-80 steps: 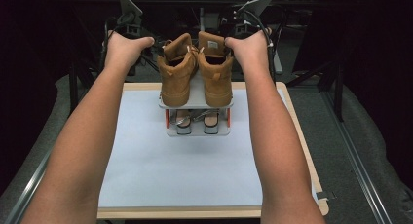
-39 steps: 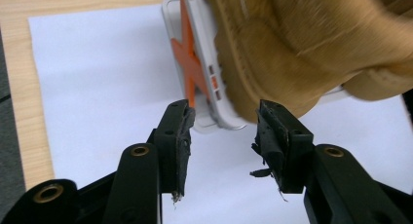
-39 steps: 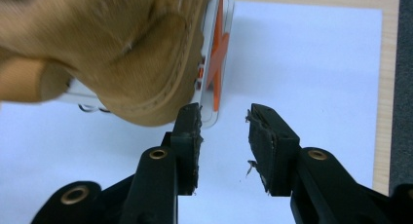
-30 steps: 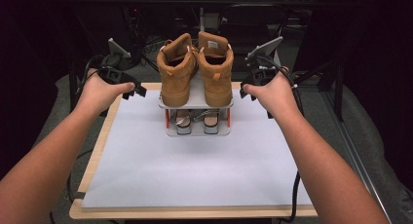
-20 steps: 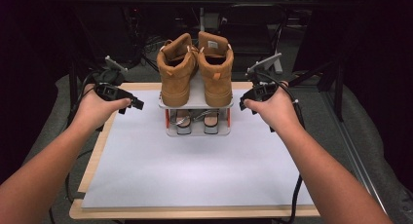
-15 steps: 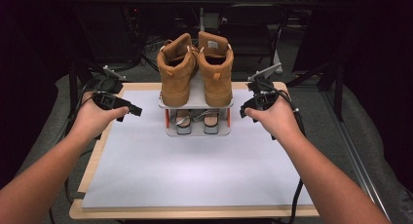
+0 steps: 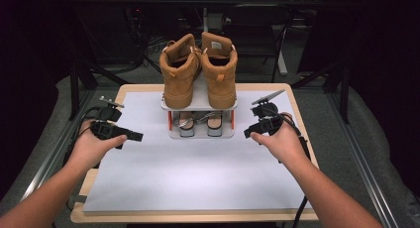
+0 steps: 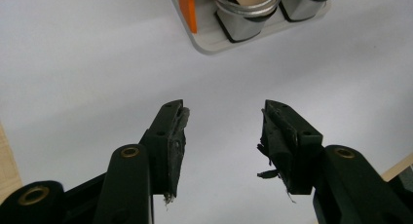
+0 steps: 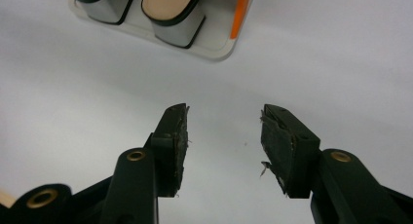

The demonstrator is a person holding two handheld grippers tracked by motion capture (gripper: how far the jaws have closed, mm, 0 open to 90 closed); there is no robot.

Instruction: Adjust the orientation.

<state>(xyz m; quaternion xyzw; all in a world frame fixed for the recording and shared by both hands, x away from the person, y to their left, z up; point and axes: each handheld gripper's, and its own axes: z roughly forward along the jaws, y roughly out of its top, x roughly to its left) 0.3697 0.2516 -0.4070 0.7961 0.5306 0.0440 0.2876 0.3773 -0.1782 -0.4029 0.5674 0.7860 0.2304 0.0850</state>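
A pair of tan high-top boots [image 7: 199, 69] stands on the top shelf of a small white two-tier rack [image 7: 200, 105] at the back middle of the table. On its lower shelf sit two silver shoes [image 7: 198, 124], heels [image 8: 246, 19] [image 9: 173, 12] toward me. My left gripper [image 7: 134, 137] hovers left of the rack over the white sheet, open [image 8: 224, 136], nothing between its jaws. My right gripper [image 7: 247, 133] hovers just right of the rack's front corner, also open [image 9: 224, 136] and empty.
A white sheet [image 7: 198, 173] covers the wooden table [image 7: 124, 91]. Orange posts [image 8: 187, 9] [image 9: 239, 12] hold up the rack's shelves. Cables trail from both grippers off the table sides. Dark floor, metal frame legs and a chair lie beyond the table.
Both hands have drawn back from beside the boots toward me and lowered over the sheet. The grippers now sit level with the rack's front, left and right of it.
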